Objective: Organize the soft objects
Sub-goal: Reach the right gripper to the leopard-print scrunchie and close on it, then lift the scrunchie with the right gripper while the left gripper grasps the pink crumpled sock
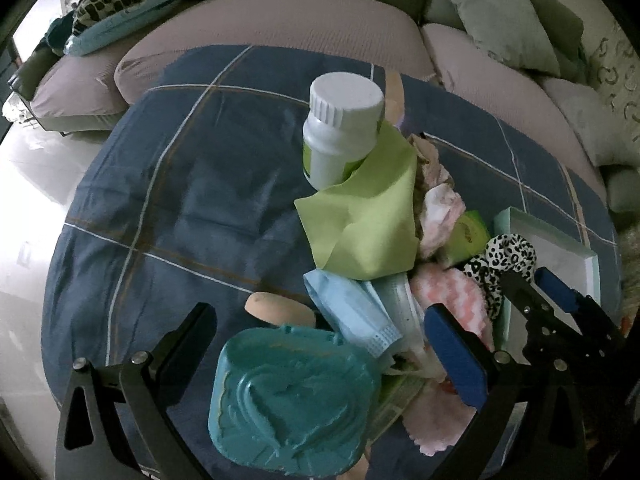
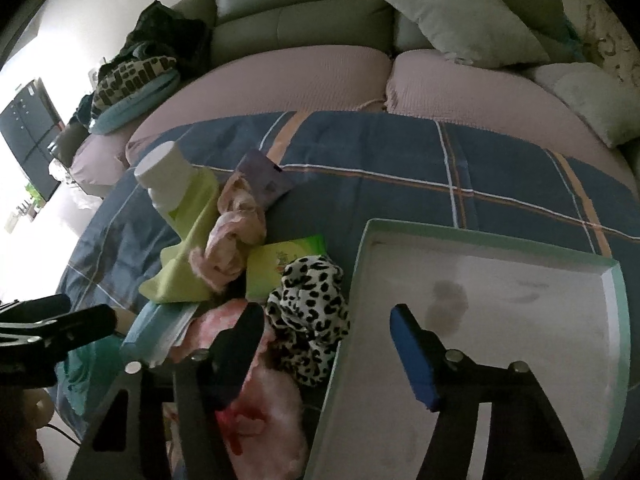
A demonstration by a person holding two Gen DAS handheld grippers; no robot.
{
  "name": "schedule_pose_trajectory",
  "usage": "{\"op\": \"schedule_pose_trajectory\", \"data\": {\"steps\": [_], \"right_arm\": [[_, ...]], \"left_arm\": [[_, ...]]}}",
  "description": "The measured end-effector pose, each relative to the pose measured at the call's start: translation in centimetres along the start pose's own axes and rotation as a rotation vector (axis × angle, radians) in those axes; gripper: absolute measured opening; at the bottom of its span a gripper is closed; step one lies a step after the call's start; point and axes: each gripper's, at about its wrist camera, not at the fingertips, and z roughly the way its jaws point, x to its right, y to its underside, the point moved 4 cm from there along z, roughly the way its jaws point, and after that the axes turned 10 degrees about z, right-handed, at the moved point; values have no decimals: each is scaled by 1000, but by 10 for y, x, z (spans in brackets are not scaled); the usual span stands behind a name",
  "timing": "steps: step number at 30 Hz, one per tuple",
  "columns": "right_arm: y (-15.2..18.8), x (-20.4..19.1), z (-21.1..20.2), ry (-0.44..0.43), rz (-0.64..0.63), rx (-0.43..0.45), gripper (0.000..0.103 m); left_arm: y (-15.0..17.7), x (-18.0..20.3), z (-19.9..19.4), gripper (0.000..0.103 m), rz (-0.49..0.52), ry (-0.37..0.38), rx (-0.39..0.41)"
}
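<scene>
Your leopard scrunchie [image 2: 310,316] lay crumpled beside the tray [image 2: 496,240]; a white bottle [image 1: 340,128] crowded the pile; both grippers gaped empty.

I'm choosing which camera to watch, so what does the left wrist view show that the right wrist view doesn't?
Only the left wrist view shows the teal moulded box clearly, between the left gripper's open jaws, plus a beige oval piece.

Only the right wrist view shows the whole white tray, bare inside, and a purple packet.

Both show the white bottle, green cloth, leopard-print scrunchie and right gripper.
</scene>
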Motion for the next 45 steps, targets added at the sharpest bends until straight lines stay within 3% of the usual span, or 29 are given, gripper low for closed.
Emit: {"op": "schedule_pose_trajectory", "data": {"steps": [6, 14, 21, 31, 45], "right_arm": [[5, -5, 14, -13, -13, -26, 43], [8, -8, 15, 3, -41, -7, 35], [8, -3, 13, -13, -30, 3, 17], [6, -6, 1, -53, -20, 29, 13], [-3, -1, -23, -106, 22, 82, 13]], "left_arm": [[-3, -10, 9, 103, -30, -9, -16], [-2, -22, 12, 103, -72, -8, -23], [-4, -29, 17, 103, -104, 5, -46], [-17, -30, 22, 103, -95, 29, -79], [-42, -4, 19, 103, -92, 61, -27]]}}
